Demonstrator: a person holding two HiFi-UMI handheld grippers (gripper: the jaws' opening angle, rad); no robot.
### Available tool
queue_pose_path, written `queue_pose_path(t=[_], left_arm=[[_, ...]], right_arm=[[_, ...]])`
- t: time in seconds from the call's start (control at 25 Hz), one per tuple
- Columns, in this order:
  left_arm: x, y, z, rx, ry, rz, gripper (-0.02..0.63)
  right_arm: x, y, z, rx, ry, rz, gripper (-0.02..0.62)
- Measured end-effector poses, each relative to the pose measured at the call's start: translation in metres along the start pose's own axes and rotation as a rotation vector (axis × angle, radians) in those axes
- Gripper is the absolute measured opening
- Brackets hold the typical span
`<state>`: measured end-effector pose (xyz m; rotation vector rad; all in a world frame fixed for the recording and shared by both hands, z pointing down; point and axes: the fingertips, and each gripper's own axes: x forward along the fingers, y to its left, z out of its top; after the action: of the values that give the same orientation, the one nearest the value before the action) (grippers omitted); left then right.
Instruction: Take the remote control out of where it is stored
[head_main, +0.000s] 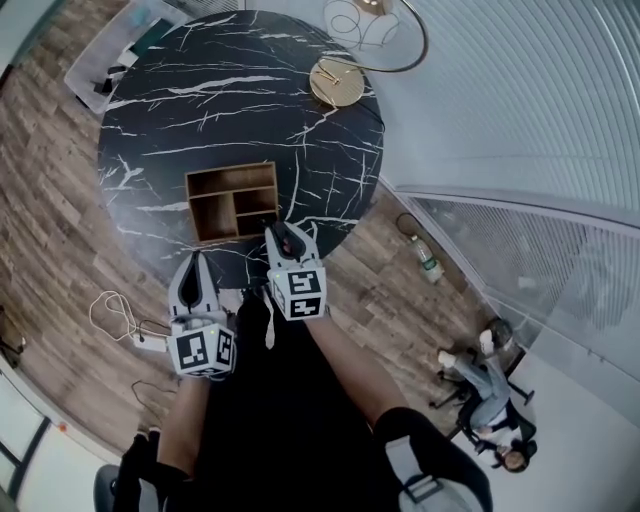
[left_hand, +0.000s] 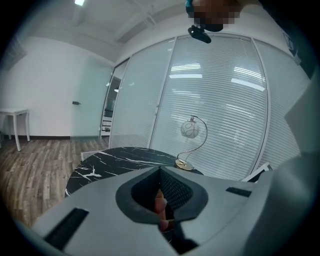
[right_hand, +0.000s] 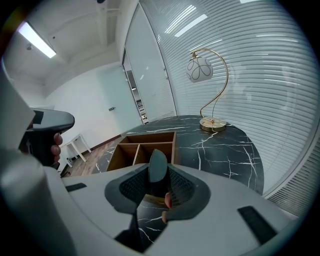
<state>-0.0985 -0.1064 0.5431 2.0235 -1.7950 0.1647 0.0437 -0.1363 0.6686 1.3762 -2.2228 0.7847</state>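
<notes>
Marble table (head_main: 200, 110): we count one organizer (head_main: 230, 172), one lamp (head_main: 337, 83); right gripper (head_main: 289, 238) clamps one remote control (right_hand: 158, 170), lower end hidden; left gripper (left_hand: 160, 175) clenched.

Left gripper (head_main: 195, 268): jaws together, nothing between the pads, pointing slightly down, held nearer the body than the right. Right gripper (head_main: 289, 240): further forward, tilted down more steeply, jaws clamped on a dark remote control (right_hand: 158, 172) that stands upright between the pads, its rounded top end poking past the fingertips. Left forearm (head_main: 185, 420) and right forearm (head_main: 345, 372) are bare and reach forward, roughly parallel.
</notes>
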Motion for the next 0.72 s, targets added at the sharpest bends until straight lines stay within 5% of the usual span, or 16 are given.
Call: queue_pose_path(t=[0.72], left_arm=[[-0.012,-0.001,0.010,0.005,-0.029,-0.026,0.008]], right_arm=[[-0.011,0.009,0.011,-0.025,-0.043,-0.019,0.098]])
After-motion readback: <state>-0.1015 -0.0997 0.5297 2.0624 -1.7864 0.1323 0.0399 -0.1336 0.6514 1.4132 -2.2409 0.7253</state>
